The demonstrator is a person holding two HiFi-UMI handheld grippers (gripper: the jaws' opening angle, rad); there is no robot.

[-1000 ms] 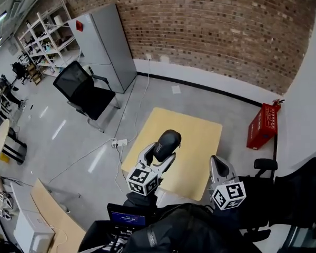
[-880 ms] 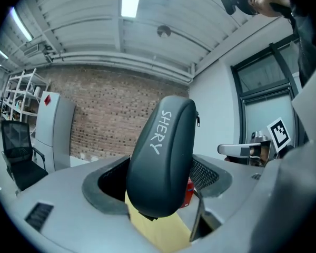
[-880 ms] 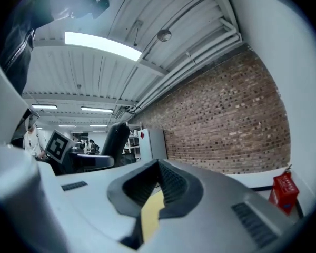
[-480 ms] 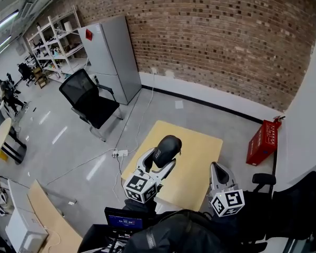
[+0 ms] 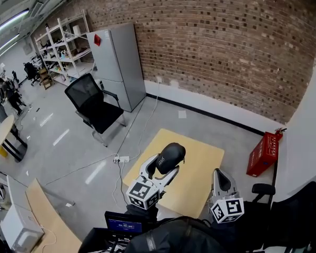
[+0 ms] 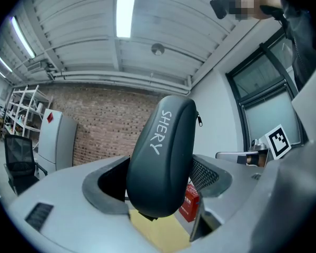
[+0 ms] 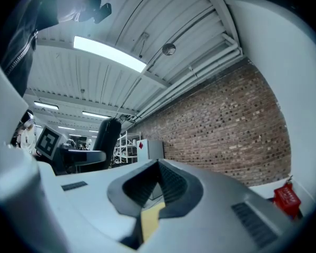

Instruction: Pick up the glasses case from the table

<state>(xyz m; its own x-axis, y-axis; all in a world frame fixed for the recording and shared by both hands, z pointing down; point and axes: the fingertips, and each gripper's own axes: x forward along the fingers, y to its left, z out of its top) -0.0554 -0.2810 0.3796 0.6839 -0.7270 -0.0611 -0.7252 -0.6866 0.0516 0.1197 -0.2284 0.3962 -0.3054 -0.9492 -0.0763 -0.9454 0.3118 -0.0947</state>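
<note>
1. The brick wall (image 5: 226, 41) and grey floor fill most of the head view. This is an open workshop, and none of it touches the task.
2. A tall grey cabinet (image 5: 118, 62) stands against the wall, and a black office chair (image 5: 95, 103) stands just in front of it. Both are well apart from us.
3. The pale wooden table (image 5: 203, 154) lies far below the grippers, and we see nothing resting on it.
4. A red crate (image 5: 263, 153) sits on the floor off the table's right side.
5. Our left gripper (image 5: 164, 167) points up and away from us, its jaws clamped on the lower part of the case. Holding it low leaves most of the case standing clear above the jaws.
6. Our right gripper (image 5: 219, 174) is raised beside it, jaws closed together on nothing. We judge that it is only held out of the way.
7. The glasses case (image 5: 170, 157), dark with white lettering, is up in the air in the left jaws and clear of the table. We judge that the pickup is done.
</note>
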